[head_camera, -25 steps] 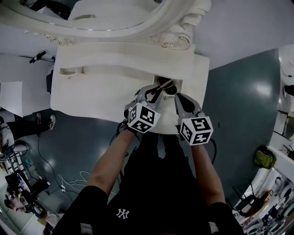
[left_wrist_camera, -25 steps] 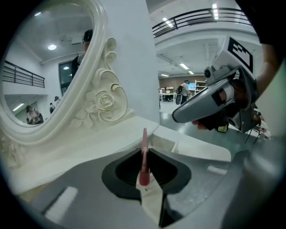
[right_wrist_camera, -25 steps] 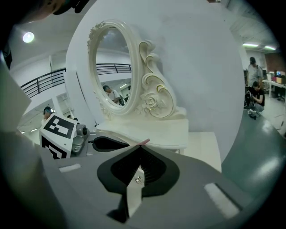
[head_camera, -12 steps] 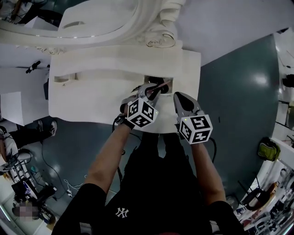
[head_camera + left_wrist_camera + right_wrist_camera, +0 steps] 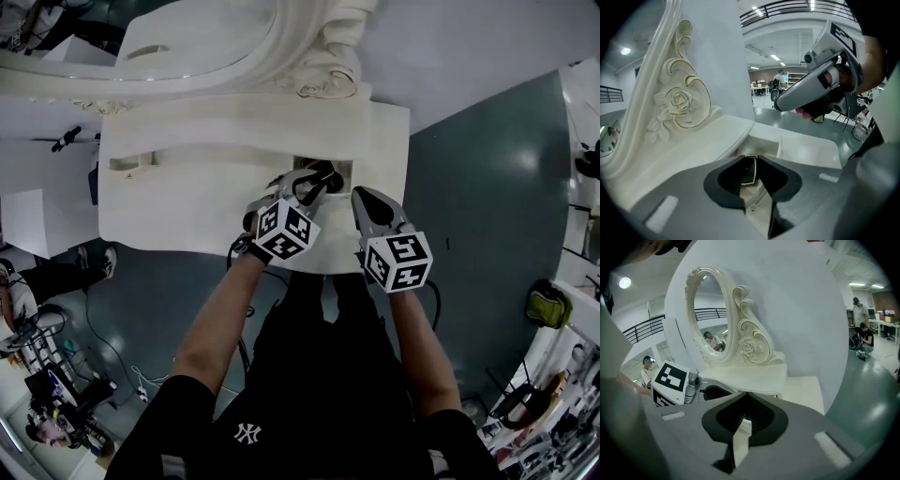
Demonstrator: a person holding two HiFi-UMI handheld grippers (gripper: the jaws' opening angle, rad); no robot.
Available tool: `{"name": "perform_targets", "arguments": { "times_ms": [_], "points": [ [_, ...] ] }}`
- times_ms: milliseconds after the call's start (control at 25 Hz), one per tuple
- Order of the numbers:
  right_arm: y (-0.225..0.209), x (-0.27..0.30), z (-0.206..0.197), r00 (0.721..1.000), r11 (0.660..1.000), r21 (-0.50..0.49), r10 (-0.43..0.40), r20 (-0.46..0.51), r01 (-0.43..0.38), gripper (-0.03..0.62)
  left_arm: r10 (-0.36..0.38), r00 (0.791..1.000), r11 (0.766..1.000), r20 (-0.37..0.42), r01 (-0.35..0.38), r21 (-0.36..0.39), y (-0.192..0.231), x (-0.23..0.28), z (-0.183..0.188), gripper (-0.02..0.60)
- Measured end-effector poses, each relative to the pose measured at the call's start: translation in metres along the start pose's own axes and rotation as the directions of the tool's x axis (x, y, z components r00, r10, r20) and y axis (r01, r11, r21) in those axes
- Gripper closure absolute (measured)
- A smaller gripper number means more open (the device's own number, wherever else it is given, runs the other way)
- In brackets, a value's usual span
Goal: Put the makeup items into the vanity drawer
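we find the drawer (image 5: 763,142) open near the right end of the vanity top (image 5: 187,202), and its mouth is small. the left gripper (image 5: 749,159), clamped on a black case (image 5: 749,171), hangs right over that mouth and takes up most of the way in. the right gripper (image 5: 746,397), jaws together, sits just right of the mouth and crowds that side. behind the drawer the carved mirror frame (image 5: 679,105) rises and walls off the far side. left of the drawer the top is open to us, and so is the floor (image 5: 487,206) right of the vanity.
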State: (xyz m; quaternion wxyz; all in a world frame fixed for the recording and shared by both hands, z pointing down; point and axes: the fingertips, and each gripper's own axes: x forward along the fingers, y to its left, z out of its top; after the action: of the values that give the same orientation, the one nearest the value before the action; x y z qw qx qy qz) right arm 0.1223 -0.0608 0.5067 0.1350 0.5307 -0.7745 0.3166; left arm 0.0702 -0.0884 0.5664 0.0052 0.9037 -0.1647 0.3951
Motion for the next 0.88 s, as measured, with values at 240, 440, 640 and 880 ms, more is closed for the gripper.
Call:
{"name": "perform_targets", "arguments": {
  "times_ms": [240,440,640,880],
  "points": [
    [0.011,0.001,0.006,0.998,0.998,0.013,0.058,0.009,-0.058,0.566,0.057,0.997,0.994,0.051,-0.052,-0.095,0.005,-0.019,0.007,0.511],
    [0.021,-0.005,0.014,0.994,0.994,0.011,0.106,0.025,-0.106,0.566,0.107,0.985,0.972,0.132,-0.076,-0.220,0.004,-0.041,0.025,0.579],
    [0.029,-0.012,0.023,0.992,0.992,-0.041,0.123,0.032,-0.121,0.566,0.148,0.972,0.944,0.184,-0.083,-0.318,-0.002,-0.060,0.043,0.581],
    [0.035,-0.025,0.033,0.991,0.988,-0.099,0.125,0.045,-0.120,0.567,0.223,0.944,0.885,0.242,-0.092,-0.457,-0.008,-0.088,0.063,0.581]
  ]
}}
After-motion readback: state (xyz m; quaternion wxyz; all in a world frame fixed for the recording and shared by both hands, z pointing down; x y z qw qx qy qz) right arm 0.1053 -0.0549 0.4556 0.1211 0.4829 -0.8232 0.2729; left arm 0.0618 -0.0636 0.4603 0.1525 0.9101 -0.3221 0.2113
